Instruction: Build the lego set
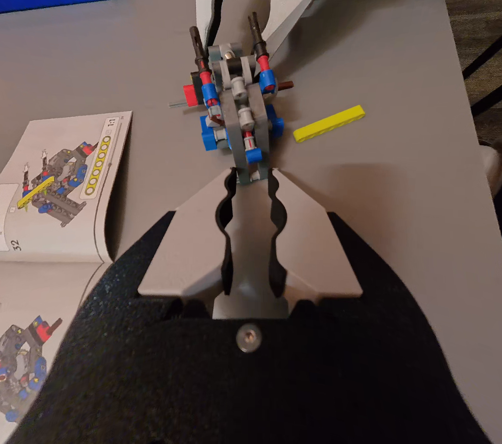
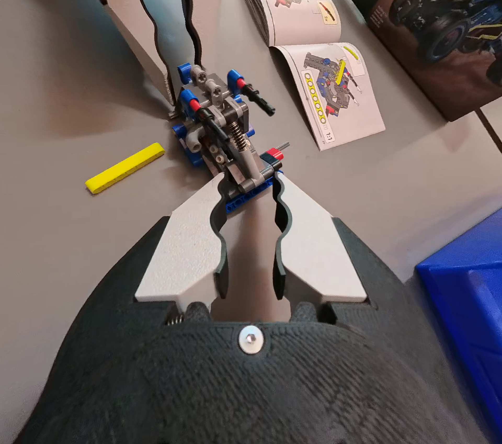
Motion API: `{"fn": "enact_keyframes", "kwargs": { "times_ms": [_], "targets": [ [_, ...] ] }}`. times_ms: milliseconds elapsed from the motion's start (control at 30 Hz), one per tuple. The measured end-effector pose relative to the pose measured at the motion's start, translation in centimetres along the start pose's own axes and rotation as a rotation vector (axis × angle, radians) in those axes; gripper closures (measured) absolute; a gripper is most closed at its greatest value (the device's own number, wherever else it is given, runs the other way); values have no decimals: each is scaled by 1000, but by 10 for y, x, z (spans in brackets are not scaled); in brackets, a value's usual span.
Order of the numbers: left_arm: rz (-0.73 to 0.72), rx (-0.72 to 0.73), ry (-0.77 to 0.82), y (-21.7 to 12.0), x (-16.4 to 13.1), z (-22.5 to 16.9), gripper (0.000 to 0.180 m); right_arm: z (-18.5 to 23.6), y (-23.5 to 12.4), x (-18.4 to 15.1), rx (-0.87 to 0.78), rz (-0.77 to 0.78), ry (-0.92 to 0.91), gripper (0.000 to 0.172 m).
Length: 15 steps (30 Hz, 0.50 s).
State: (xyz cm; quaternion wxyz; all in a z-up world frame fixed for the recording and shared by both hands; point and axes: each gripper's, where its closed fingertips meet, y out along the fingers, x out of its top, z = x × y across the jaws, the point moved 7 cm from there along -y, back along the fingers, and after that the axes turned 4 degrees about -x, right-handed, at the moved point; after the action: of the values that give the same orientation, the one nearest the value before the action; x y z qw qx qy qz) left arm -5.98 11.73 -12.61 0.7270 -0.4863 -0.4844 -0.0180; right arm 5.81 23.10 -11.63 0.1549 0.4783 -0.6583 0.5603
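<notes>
Sitting on the grey table [image 1: 380, 213], pinched at opposite ends by left tool [image 1: 251, 172] and right tool [image 2: 248, 178]: light, rigid brick model [image 1: 239, 110], pop-apart fragile, best gripped by grey frame beams.

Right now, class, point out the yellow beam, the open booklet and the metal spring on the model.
Yellow beam [image 1: 329, 123]: left wrist view, middle of its top face.
Booklet [image 2: 353, 115]: right wrist view, bare part of the near page.
Spring [image 2: 239, 136]: right wrist view, middle coils.
</notes>
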Motion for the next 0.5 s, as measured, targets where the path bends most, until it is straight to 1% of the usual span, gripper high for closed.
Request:
{"fn": "enact_keyframes", "kwargs": {
  "times_ms": [333, 400, 500],
  "targets": [
    [1, 16, 11, 1, -2, 0, 159, 1, -3, -1, -40, -15, 4, 141],
    [25, 31, 8, 2, -6, 1, 155, -1, -7, 1, -58, -36, 18, 140],
    [20, 39, 16, 2, -8, 0, 155, -4, -18, 4, -103, -91, 57, 136]
  ]
}}
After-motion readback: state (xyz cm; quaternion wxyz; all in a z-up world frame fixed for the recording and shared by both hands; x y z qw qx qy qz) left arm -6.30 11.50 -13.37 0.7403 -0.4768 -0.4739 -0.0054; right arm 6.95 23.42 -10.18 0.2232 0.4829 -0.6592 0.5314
